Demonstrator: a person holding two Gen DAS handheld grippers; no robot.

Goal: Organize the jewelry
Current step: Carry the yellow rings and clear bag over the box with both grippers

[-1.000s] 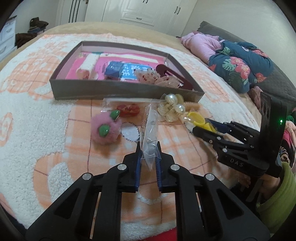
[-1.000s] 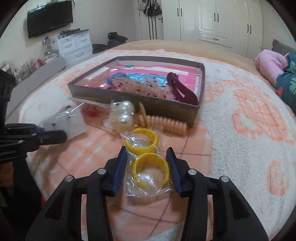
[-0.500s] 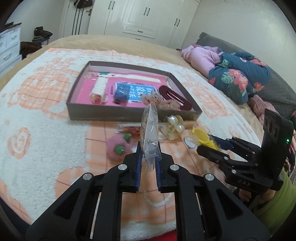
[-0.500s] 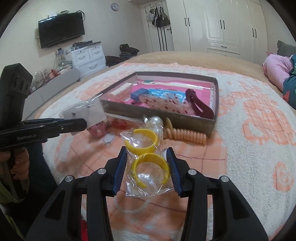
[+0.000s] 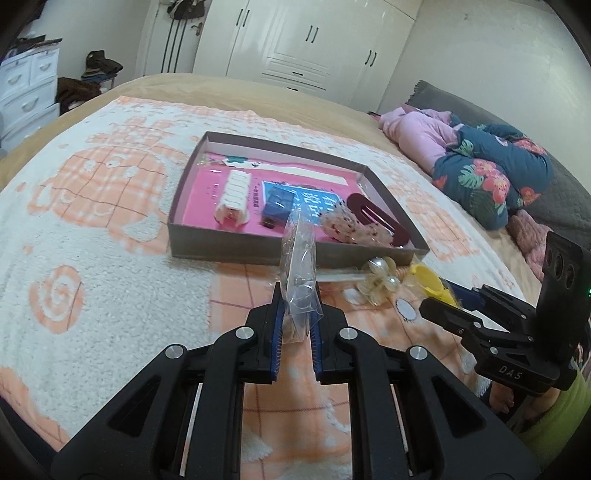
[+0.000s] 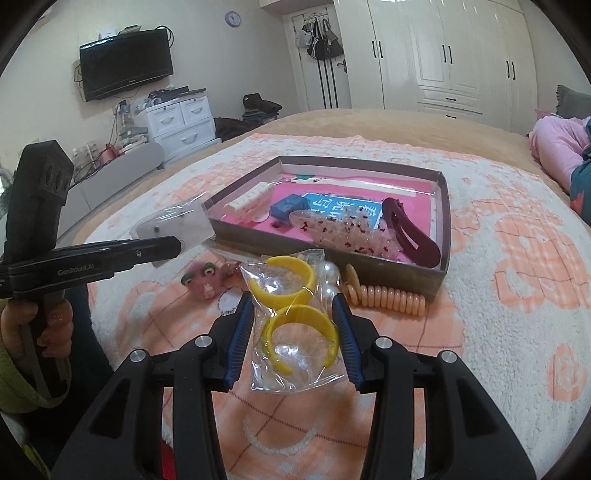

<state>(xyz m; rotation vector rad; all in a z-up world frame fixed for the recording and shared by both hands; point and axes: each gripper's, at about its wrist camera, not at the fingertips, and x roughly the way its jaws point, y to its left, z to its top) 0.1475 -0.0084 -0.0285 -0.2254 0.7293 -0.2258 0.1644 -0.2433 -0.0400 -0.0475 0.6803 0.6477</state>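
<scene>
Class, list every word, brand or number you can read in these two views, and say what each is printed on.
"DAS": on the right tool, seen from the left wrist.
"GenRobot.AI": on the left tool, seen from the right wrist.
Large white characters on the blue card in the box: too distorted to read.
Clock face: too small.

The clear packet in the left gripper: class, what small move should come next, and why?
Probably carry the clear packet forward over the box wall, then release. The left gripper has its jaws shut on the packet, held in the air short of the box, where other pieces already lie.
</scene>
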